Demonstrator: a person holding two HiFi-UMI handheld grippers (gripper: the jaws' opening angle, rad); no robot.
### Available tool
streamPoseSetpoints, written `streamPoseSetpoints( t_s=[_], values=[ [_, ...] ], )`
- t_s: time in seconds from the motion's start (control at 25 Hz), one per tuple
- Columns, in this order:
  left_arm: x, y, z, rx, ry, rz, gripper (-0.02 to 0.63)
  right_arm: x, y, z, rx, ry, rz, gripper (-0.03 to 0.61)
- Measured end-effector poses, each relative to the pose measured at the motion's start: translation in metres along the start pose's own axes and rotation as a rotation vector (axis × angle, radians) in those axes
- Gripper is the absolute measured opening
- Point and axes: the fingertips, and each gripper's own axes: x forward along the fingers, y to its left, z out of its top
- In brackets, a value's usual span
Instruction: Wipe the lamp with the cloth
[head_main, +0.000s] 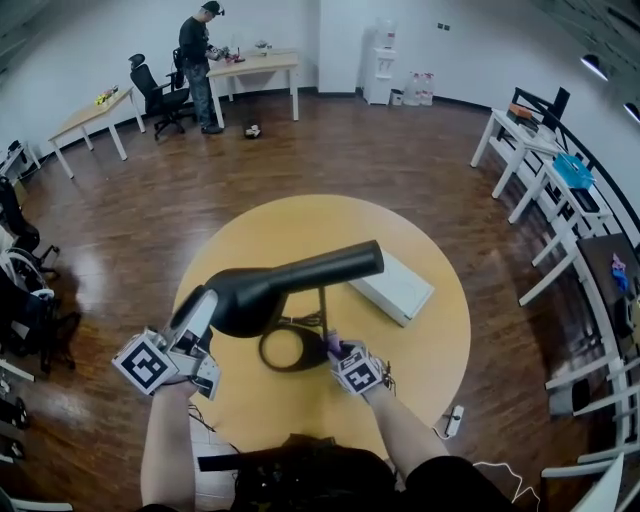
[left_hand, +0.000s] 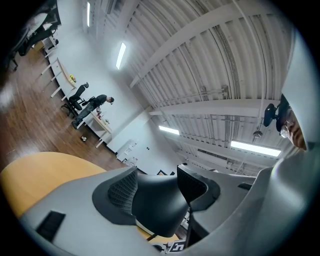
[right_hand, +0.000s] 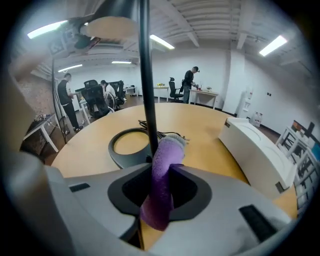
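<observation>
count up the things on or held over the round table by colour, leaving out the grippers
black: 1, lamp
purple: 1, cloth
white: 1, box
total: 3

Black lamp (head_main: 290, 285): ring base flat on table (head_main: 430, 340), thin stem upright, long tapered head near level, wide end clamped in left gripper (head_main: 205, 308). Purple cloth (right_hand: 162, 185): folded strip, pinched in right gripper (head_main: 338, 352), against stem just above base.
</observation>
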Motion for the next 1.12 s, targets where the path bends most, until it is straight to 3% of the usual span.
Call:
streamPoseSetpoints(
  t_s=[0.08,0.16,0.4,0.52,0.6,0.76,0.92,1.12],
  values=[
    [0.000,0.002,-0.001,-0.010,-0.005,0.003,0.233,-0.015,0.000,0.011,-0.031,-0.012,0.007,0.089],
    [0.001,0.002,-0.003,-0.017,-0.008,0.001,0.233,-0.047,-0.007,0.026,-0.095,-0.092,-0.009,0.089],
    [0.004,0.004,0.000,-0.025,-0.018,-0.018,0.233,-0.217,-0.003,0.135,-0.359,-0.617,0.004,0.089],
    [0.003,0.005,0.004,-0.033,-0.025,-0.024,0.233,-0.281,0.015,0.188,-0.363,-0.802,0.037,0.091],
    [0.003,0.007,0.004,-0.040,-0.028,-0.028,0.233,-0.290,0.023,0.206,-0.376,-0.819,0.028,0.092],
    [0.006,0.008,-0.002,-0.046,-0.016,-0.031,0.233,-0.264,0.023,0.222,-0.376,-0.794,-0.072,0.094],
    [0.009,0.003,-0.006,-0.028,0.004,-0.036,0.233,-0.248,0.023,0.228,-0.321,-0.829,-0.125,0.094],
    [0.008,-0.001,-0.006,-0.009,0.021,-0.039,0.233,-0.224,0.019,0.210,-0.244,-0.825,-0.071,0.095]
  ],
)
